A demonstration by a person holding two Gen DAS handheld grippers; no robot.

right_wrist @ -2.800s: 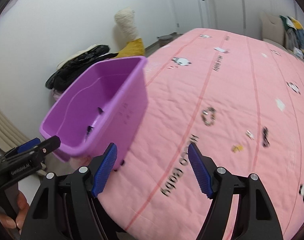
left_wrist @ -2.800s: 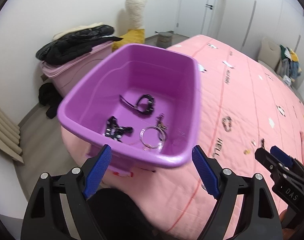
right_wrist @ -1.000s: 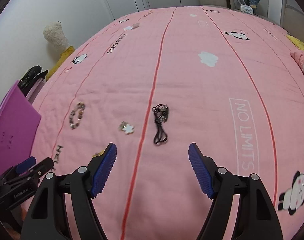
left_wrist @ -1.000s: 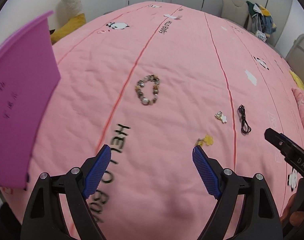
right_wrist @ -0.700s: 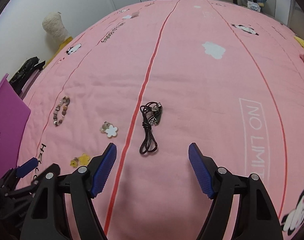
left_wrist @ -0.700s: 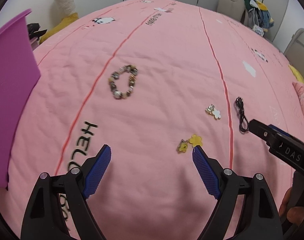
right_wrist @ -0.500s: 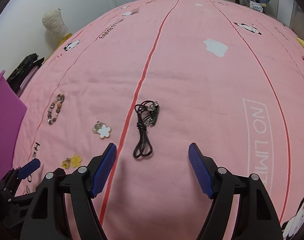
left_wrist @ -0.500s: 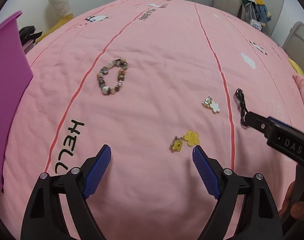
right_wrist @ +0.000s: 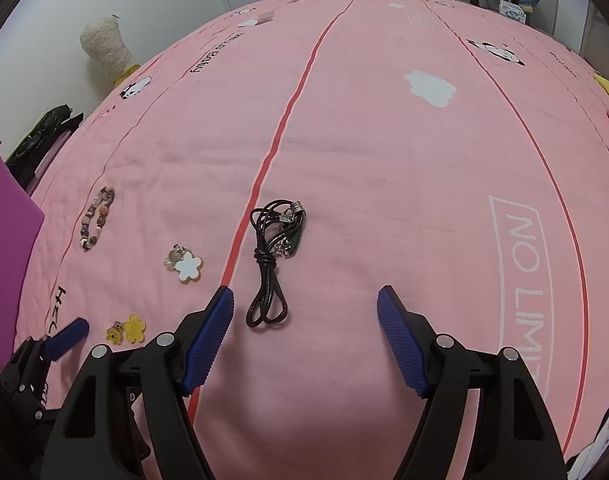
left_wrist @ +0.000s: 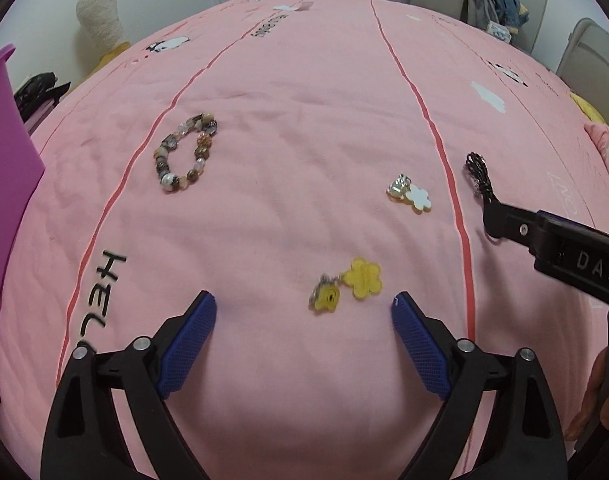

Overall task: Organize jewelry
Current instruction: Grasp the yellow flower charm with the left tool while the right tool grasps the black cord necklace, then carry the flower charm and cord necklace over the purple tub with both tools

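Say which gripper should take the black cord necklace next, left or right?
Right. The right gripper is open with the black cord necklace lying just ahead between its fingertips. The left gripper, jaws just opened wider and empty, faces the yellow flower charm instead, with the necklace off to its right.

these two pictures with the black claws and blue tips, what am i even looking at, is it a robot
No robot: a person holds a two-finger gripper in each hand, each with a camera looking along its fingers. One picture is from the left gripper, whose jaws have just been opening; the other is from the right gripper. Both are open and hold nothing. On the pink bedspread lie a beaded bracelet, a yellow flower charm, a white flower charm and a black cord necklace. The purple bin stands at the left edge.
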